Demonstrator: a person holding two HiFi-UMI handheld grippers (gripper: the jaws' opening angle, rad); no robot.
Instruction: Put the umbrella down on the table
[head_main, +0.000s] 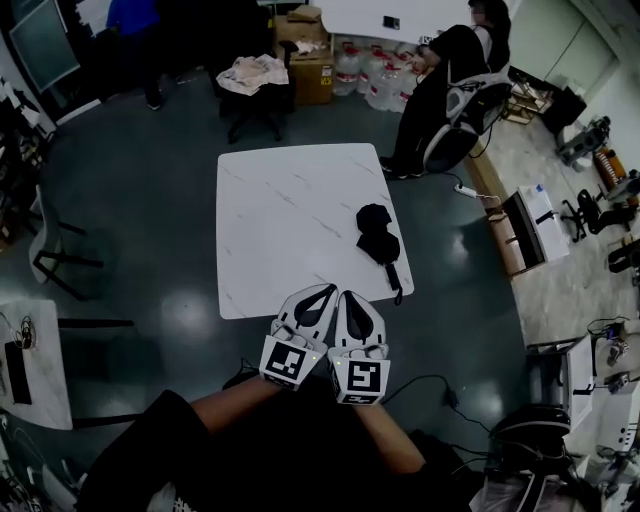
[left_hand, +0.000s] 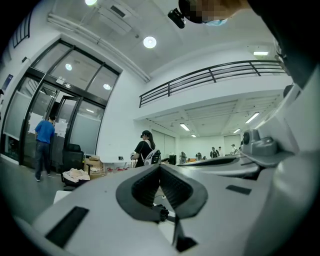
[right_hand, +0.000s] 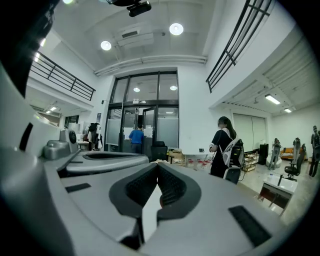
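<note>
Near the right edge of the table (head_main: 280, 220), toward its near right corner, the umbrella (head_main: 378, 235) is seen lying flat. It is folded, black and loosely bunched, with its slim handle end pointed at the near edge. From this, the putting down is judged to be done.

The left gripper (head_main: 322, 292) and the right gripper (head_main: 350, 298) are held side by side just over the near edge, apart from the umbrella. Each gripper's own view shows its jaws pressed together with nothing between them.

The umbrella is judged to be light. Its canopy would be soft and yielding, so the fabric could slide or bunch under the pads. The handle and shaft would be stiff and narrow. If it had to be taken up again, the handle or the shaft just behind it would be the firmer place to grip.

One umbrella, one table under it and two grippers are counted.
</note>
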